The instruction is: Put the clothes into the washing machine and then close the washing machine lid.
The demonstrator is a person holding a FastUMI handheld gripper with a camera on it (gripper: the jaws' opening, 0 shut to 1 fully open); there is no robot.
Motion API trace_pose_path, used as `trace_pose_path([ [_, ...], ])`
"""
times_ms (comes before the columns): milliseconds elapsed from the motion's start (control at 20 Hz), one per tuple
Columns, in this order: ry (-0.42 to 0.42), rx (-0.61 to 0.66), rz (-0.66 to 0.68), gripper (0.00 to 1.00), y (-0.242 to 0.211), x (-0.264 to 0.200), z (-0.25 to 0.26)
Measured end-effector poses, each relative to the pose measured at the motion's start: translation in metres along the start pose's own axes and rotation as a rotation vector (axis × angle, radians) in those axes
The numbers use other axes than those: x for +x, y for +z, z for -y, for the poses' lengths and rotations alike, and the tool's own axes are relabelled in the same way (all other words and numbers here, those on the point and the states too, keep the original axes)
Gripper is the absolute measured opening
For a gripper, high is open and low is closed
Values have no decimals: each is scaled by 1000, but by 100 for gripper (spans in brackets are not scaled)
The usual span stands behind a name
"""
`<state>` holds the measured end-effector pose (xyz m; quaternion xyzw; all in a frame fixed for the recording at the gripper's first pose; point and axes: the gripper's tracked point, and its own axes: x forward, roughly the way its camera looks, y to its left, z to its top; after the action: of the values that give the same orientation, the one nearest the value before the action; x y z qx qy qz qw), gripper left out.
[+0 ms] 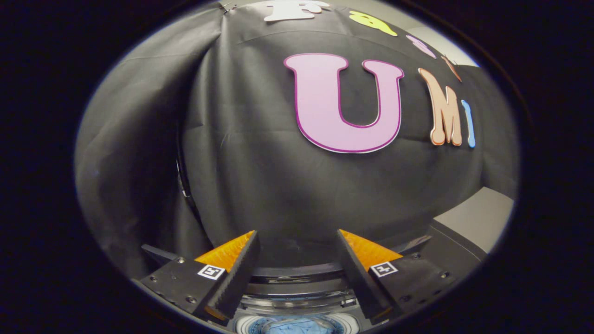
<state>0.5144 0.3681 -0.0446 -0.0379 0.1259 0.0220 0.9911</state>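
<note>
Fingers [297, 269] spread apart, grasping nothing; washing machine [297, 283] rim between them; blue clothes [297, 326] inside.

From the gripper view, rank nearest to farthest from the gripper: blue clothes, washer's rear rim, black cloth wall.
The gripper is open, holding nothing.
1. Blue clothes, in the drum below between the fingers.
2. Washer's rear rim, just beyond.
3. Black cloth wall, farthest, behind the washer.

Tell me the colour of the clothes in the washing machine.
Blue clothes, seen in the gripper view, between and below the open tool.
</note>
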Motion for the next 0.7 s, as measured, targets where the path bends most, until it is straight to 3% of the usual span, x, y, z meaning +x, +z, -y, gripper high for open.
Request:
trace_pose_path([
  [700, 32, -8, -1, 98, -14, -41, 1],
])
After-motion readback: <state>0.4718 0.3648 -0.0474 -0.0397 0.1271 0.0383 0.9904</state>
